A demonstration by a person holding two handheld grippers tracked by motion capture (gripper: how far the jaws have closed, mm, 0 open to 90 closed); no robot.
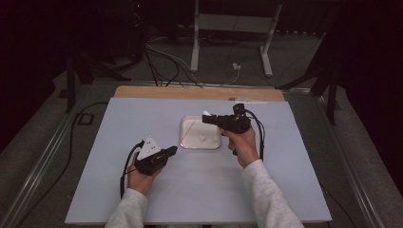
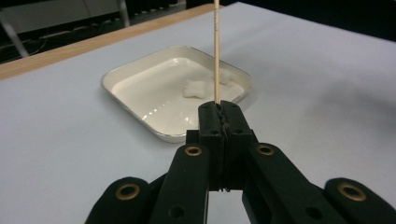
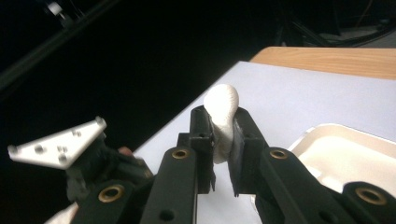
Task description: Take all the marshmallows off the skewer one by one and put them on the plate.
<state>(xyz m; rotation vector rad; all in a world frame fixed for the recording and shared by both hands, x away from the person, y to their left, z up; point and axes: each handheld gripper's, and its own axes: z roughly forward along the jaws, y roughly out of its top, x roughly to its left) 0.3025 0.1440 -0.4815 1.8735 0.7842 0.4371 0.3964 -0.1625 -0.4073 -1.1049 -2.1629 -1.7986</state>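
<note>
My left gripper [image 2: 220, 109] is shut on a thin wooden skewer [image 2: 216, 51] that stands straight up from its jaws. In the high view this left gripper [image 1: 173, 150] rests low at the table's middle left, aimed toward the tray. A soft white marshmallow-like piece [image 3: 222, 100] is squeezed between the jaws of my right gripper [image 3: 219, 120]. That right gripper [image 1: 205, 118] hovers over the far side of the shallow cream tray [image 1: 182, 137] and points left. More white pieces [image 2: 198, 87] lie inside the tray [image 2: 140, 119].
A pale blue-grey sheet [image 1: 119, 190] covers the table, with a wooden strip [image 1: 142, 91] along the far edge. Cables and a metal stand's legs [image 1: 195, 52] lie on the dark floor beyond. The grey plate of the left gripper [image 3: 60, 140] shows low in the right gripper view.
</note>
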